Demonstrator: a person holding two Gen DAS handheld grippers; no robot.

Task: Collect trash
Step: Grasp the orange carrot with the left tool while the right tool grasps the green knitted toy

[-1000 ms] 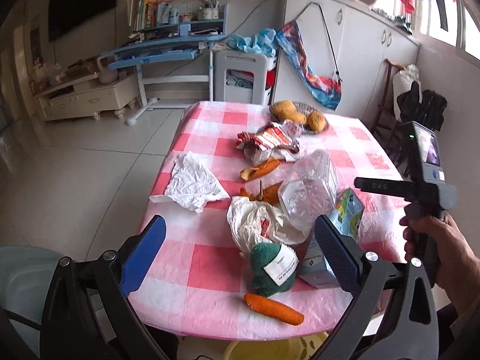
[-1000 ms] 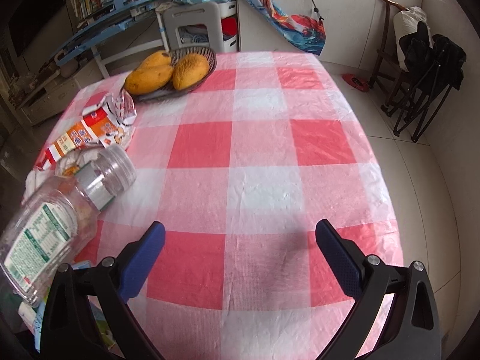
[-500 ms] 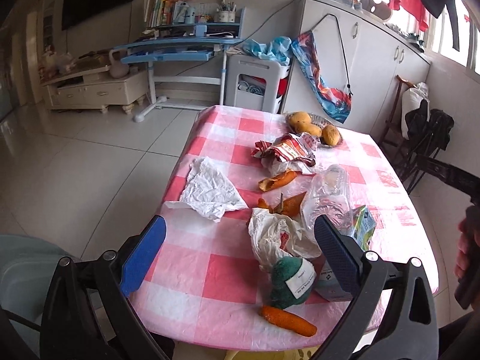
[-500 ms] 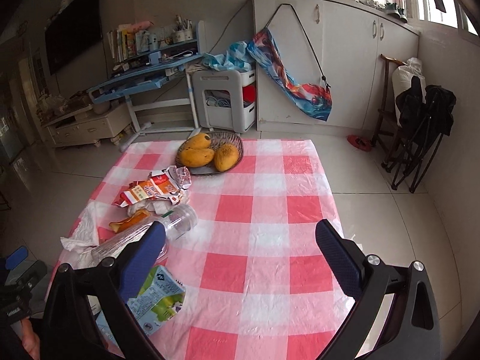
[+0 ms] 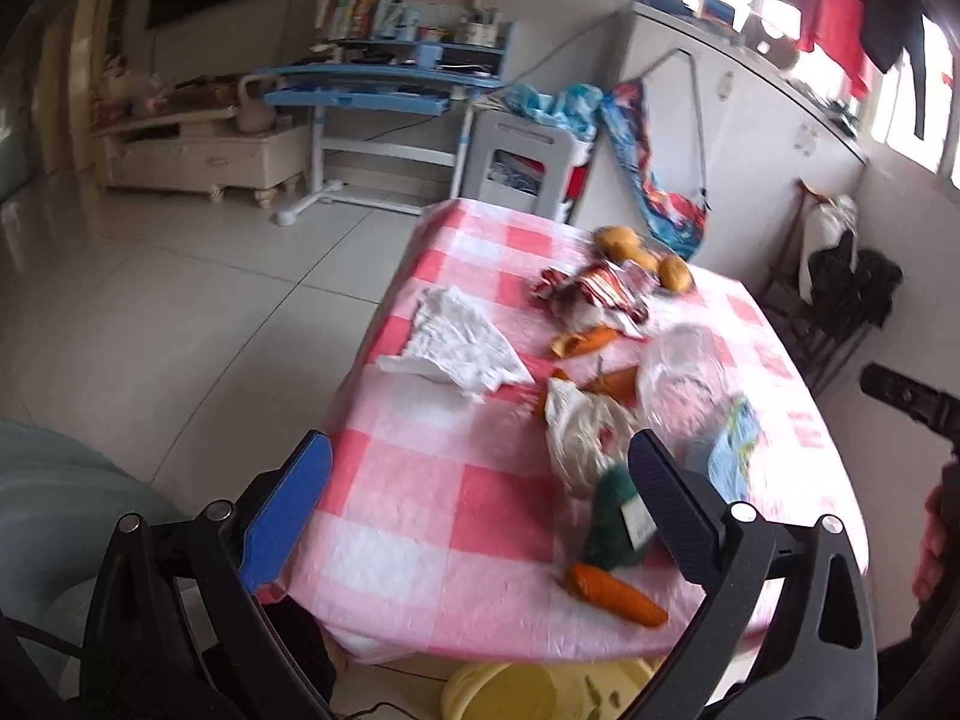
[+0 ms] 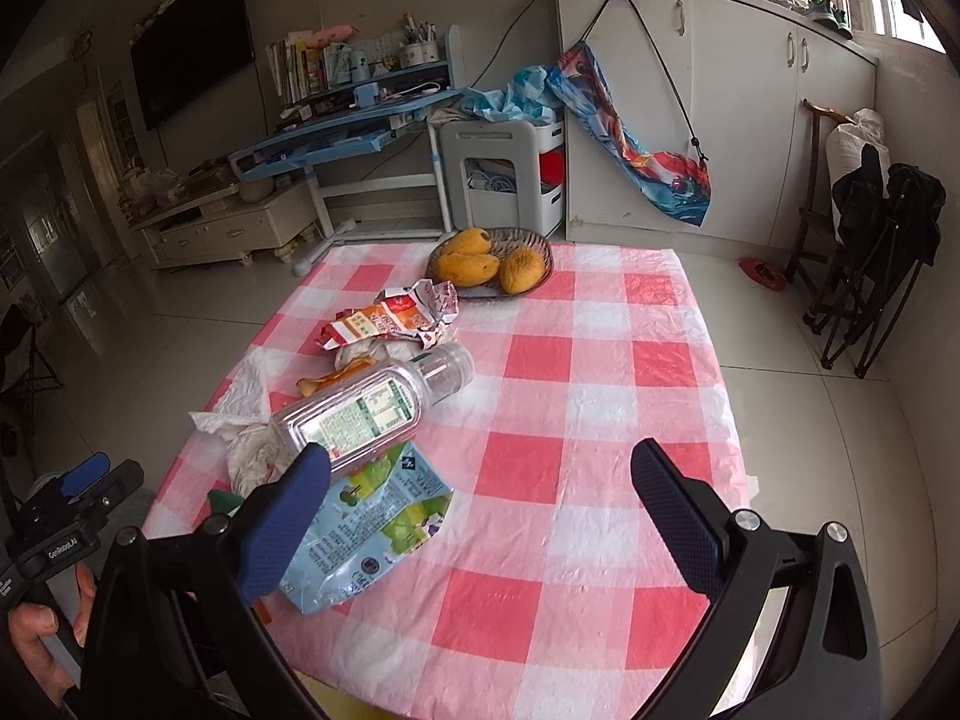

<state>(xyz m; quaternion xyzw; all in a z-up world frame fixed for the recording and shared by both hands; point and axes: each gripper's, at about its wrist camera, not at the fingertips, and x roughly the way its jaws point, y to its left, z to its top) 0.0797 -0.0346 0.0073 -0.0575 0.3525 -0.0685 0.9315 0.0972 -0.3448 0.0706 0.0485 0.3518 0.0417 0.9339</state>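
Pink-and-white checked plastic is covering the worktop [image 6: 600, 420], and the trash is crowding its left half in the right wrist view while the right half is lying bare out to the cloth's edge. A clear bottle [image 6: 360, 414] is lying on its side, its cap pointing toward the frame's centre, its base resting over a flattened drink carton [image 6: 372, 534] near the lower-left edge. Above it in the frame, a crumpled red-and-orange wrapper [image 6: 390, 318] is sitting just below a basket of mangoes [image 6: 489, 261]. White crumpled paper [image 6: 240, 396] is spreading toward the left edge.

In the left wrist view, a carrot [image 5: 615, 594] is lying close to the near edge, beside a green bundle [image 5: 618, 519]. A yellow basin [image 5: 540, 690] is showing below the worktop edge at the bottom of the frame.

The left tool [image 5: 480, 516] is hovering released, fingers spread wide, over the near left corner. The right tool [image 6: 480, 522] is also hanging released above the bare checks, touching nothing. Open tiled floor [image 5: 180, 312] is surrounding the worktop.
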